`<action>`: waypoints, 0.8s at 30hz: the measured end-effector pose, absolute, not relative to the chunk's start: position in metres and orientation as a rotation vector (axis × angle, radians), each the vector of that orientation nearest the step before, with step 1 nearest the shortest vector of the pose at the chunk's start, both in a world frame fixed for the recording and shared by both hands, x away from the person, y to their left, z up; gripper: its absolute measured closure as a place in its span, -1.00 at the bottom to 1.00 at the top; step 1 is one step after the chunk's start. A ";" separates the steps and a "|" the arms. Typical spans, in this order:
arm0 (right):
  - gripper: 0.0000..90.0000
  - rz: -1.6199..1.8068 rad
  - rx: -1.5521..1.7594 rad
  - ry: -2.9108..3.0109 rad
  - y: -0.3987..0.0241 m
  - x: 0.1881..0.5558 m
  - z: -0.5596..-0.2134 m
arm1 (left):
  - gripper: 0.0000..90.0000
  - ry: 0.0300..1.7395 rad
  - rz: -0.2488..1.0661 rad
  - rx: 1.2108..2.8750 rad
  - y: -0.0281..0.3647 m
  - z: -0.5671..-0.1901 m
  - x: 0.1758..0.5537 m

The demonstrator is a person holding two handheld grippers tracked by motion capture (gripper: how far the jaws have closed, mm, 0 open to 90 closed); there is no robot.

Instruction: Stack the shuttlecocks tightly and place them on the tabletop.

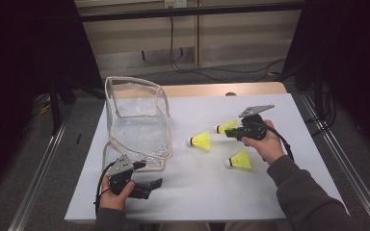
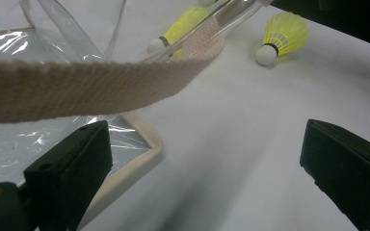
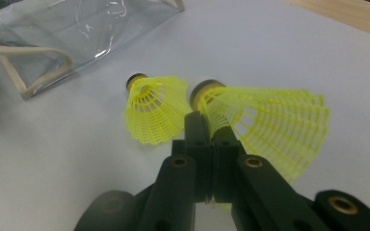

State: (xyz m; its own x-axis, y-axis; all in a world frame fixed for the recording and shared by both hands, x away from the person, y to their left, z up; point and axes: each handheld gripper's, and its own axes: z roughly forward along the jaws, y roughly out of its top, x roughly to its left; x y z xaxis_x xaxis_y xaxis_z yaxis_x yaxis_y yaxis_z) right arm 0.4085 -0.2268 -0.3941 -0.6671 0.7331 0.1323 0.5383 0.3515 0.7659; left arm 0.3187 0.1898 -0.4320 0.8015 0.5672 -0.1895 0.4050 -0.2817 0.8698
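Table: a white sheet (image 1: 197,192) covers the work surface, giving the yellow pieces a plain backdrop so they are easy to pick out.
Clear bag: the transparent bag (image 1: 137,125) stands at the left, mouth up and sagging open, its cream-trimmed rim (image 1: 125,79) at the far side; judged to be the drop-off, since it sits open within reach of both hands.
Strap: here in the left gripper view a cream webbing strap (image 2: 77,86) runs across just above the jaws, loose, not clamped.
Left gripper: the left gripper (image 1: 149,185) waits near the bag's near corner, jaws well apart with nothing between them; it looks parked there to steady or spread the bag when needed.
Right gripper: the right gripper (image 1: 229,133) is at the right, jaws pressed together on the skirt edge of the held shuttlecock (image 3: 265,120); the thin mesh is the easy part to pinch, and the cork end points left toward the bag.
Middle shuttlecock: a second shuttlecock (image 1: 201,140) lies on its side between the bag and the right gripper, free.
Near shuttlecock: a third shuttlecock (image 1: 239,160) lies nearer, just beside the right hand (image 1: 265,144), untouched.
Next: likely a carry left to the bag mouth; the light skirt could slip or crush.
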 end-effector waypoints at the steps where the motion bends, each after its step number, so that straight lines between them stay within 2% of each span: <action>1: 0.98 1.214 1.141 2.381 -0.227 0.408 -0.394 | -0.91 0.733 0.188 1.914 0.190 -0.432 0.319; 24: 0.98 1.199 1.123 2.434 -0.215 0.408 -0.398 | -0.91 0.732 0.185 1.920 0.190 -0.432 0.319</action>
